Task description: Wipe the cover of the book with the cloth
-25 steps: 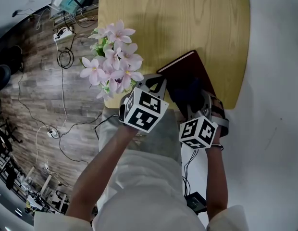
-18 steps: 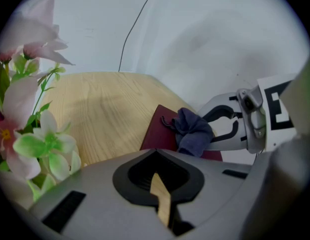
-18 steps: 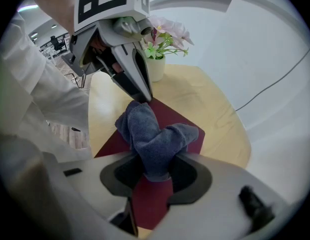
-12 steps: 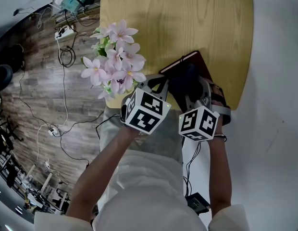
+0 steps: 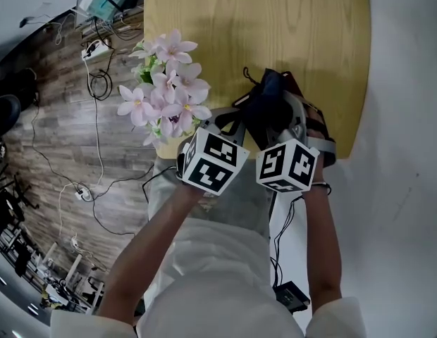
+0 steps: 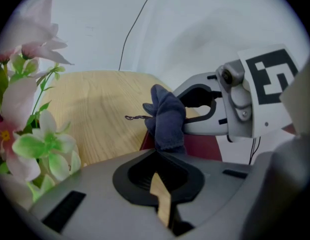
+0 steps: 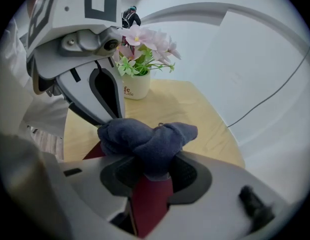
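Nearest the camera, two forearms reach out from a white top, each hand holding a tool with a marker cube on it.

The left tool has its jaws together with nothing between them. Only a thin slit shows where they meet. In the head view its tips lie at the near left edge of the book. Whether they press on the book cannot be told.

The right tool stands just beside the left one, on its right. Its jaws are clamped on the cloth, a dark blue bunch that bulges out beyond the tips. A loose thread sticks out of the cloth on one side. The cloth is over the book's dark red cover, which shows through the gap under the jaws in the right gripper view. Whether the cloth touches the cover is not clear.

The book lies flat on the near right part of the surface. In the head view the cloth and the tools hide most of it, and only its far edge shows beyond the cloth.

The surface is pale wood with rounded corners, and its far half is bare. At its near left edge, just left of the left tool, pink flowers stand in a white pot.

Left of the surface lies a dark wooden floor with cables strewn across it.
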A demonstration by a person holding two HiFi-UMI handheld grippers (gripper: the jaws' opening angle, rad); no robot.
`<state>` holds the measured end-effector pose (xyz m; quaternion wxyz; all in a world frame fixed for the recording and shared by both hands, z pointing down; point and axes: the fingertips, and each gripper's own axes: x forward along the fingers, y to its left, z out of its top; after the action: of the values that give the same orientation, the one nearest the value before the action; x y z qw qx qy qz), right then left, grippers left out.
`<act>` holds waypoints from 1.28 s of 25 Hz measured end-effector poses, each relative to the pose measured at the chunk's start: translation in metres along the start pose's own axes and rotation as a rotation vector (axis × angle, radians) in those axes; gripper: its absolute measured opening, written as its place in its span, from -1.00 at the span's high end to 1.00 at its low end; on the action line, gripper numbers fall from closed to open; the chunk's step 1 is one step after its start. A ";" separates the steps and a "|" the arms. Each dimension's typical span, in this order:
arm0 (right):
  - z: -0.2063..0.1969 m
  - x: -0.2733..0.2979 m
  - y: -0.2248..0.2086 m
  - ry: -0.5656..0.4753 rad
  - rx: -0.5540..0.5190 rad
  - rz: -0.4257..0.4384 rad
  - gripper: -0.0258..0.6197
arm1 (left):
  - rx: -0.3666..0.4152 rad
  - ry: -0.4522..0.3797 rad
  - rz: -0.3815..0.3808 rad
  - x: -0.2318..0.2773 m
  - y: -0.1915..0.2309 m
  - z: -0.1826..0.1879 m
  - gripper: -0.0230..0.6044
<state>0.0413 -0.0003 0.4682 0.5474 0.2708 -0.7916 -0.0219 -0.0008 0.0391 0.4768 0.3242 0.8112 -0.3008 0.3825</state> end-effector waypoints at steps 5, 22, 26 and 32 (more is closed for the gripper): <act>-0.005 -0.022 -0.001 -0.025 0.026 -0.020 0.45 | -0.043 -0.011 0.003 -0.001 0.001 0.001 0.90; -0.088 -0.104 0.095 0.121 0.125 0.092 0.45 | -0.001 0.033 0.009 -0.030 -0.026 -0.035 0.90; -0.104 -0.110 0.116 0.169 0.130 0.106 0.45 | -0.005 0.062 0.043 -0.027 -0.020 -0.057 0.90; -0.107 -0.106 0.128 0.185 0.125 0.117 0.45 | -0.064 0.021 0.128 -0.021 0.002 -0.062 0.90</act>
<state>0.1098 0.1847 0.4630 0.6005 0.2587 -0.7520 0.0842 -0.0399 0.0902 0.4911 0.3279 0.7755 -0.3609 0.4010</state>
